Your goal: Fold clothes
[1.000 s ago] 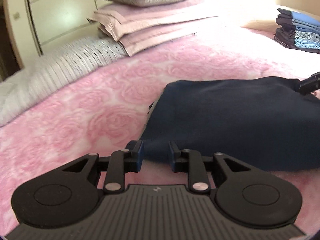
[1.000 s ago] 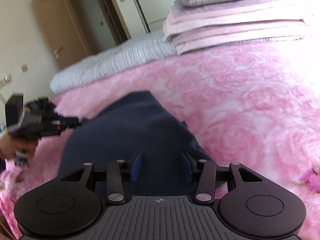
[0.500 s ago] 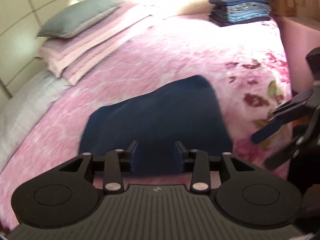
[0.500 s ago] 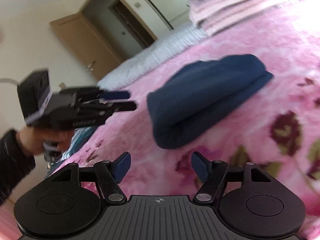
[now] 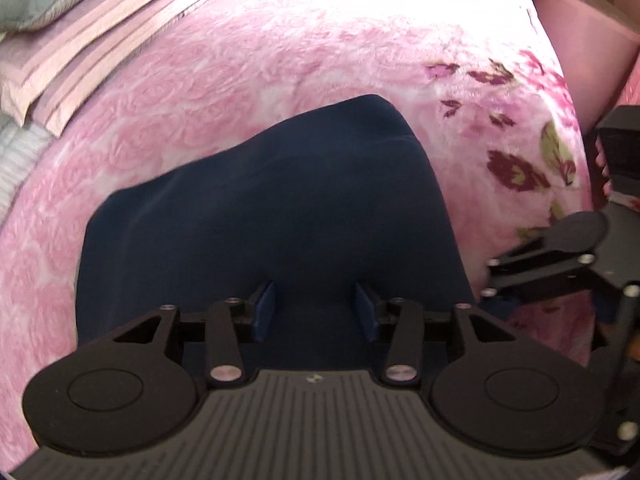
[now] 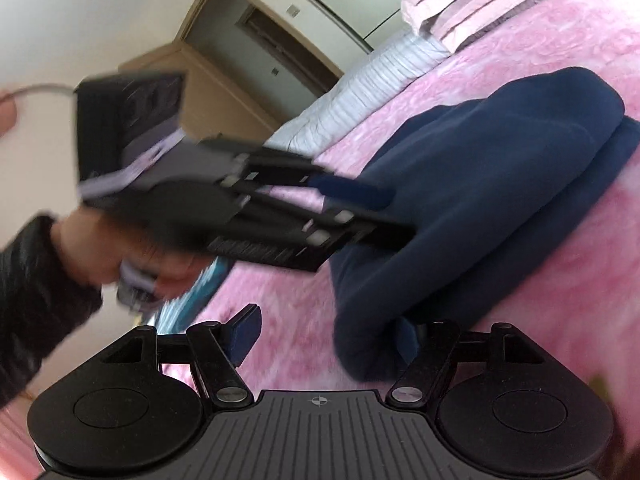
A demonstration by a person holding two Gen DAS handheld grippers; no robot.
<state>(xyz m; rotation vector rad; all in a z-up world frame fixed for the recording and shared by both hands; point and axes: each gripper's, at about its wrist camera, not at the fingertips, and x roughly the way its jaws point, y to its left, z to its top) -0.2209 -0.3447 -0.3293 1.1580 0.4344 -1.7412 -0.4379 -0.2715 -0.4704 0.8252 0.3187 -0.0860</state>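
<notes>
Navy folded garment [image 5: 264, 216] between spread left jaws [image 5: 315, 312], right jaws [image 6: 326, 340] likewise apart, one fingertip hidden behind cloth.

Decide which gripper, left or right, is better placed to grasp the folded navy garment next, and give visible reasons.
Probably the left gripper: it is open, with the navy garment centred between its fingers. The right gripper is also open but only meets the garment's near corner, off to one side.

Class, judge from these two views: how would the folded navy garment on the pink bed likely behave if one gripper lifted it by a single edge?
The navy garment would probably sag and unfold: its layers look soft and rounded, not stiff. It seems thick, so likely fairly heavy for cloth. The plush pink blanket may drag on it, so pushing would probably bunch it rather than slide it.
</notes>
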